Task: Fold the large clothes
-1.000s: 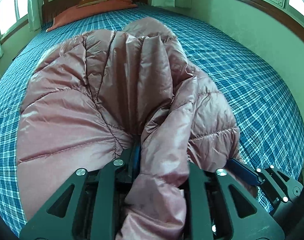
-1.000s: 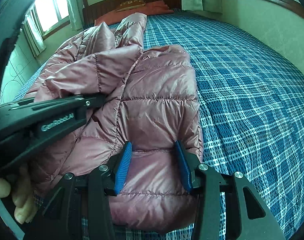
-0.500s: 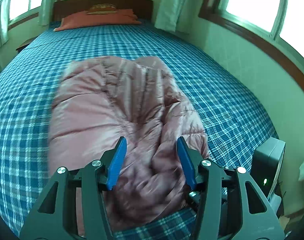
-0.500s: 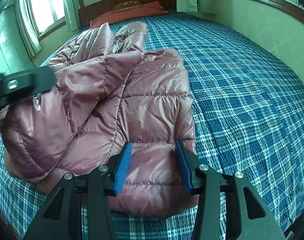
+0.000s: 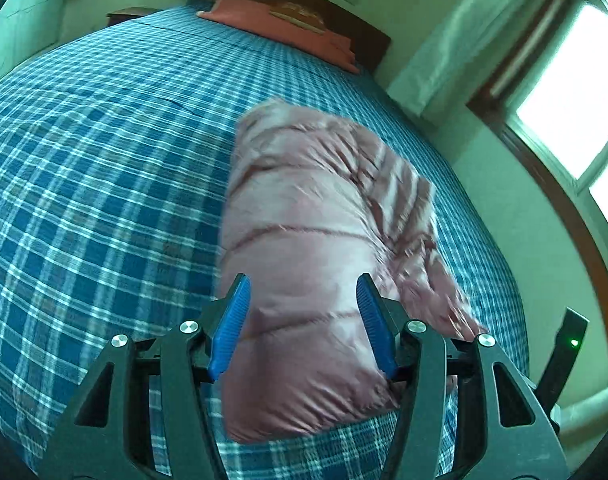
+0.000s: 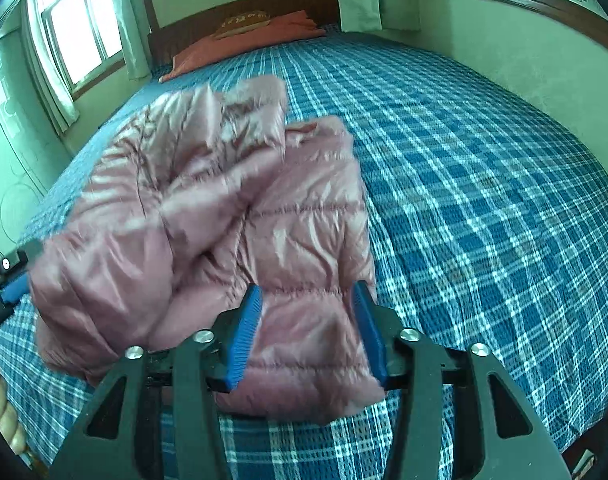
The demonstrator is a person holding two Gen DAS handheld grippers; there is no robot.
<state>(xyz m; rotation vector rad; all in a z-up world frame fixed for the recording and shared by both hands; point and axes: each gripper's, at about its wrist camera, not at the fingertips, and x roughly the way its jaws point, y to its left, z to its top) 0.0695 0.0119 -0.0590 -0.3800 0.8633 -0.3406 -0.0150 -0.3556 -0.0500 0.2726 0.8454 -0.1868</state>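
Observation:
A pink quilted puffer jacket (image 5: pixel 316 232) lies folded lengthwise on the blue plaid bed; it also shows in the right wrist view (image 6: pixel 224 216), with one side folded over the other. My left gripper (image 5: pixel 302 320) is open and empty above the jacket's near end. My right gripper (image 6: pixel 306 324) is open and empty above the jacket's near right corner. The left gripper's blue fingertip (image 6: pixel 14 288) shows at the left edge of the right wrist view, beside the jacket's left side.
The blue plaid bed (image 6: pixel 484 200) stretches wide to the right of the jacket and to its left (image 5: pixel 84 180). An orange pillow (image 6: pixel 240 40) lies by the wooden headboard. Walls and windows flank both sides. A dark device with a green light (image 5: pixel 566 344) stands off the bed's right.
My left gripper let go of the jacket sleeve, opened and pulled back and to the left. The jacket now lies folded on the bed. My right gripper stayed open and drew back slightly.

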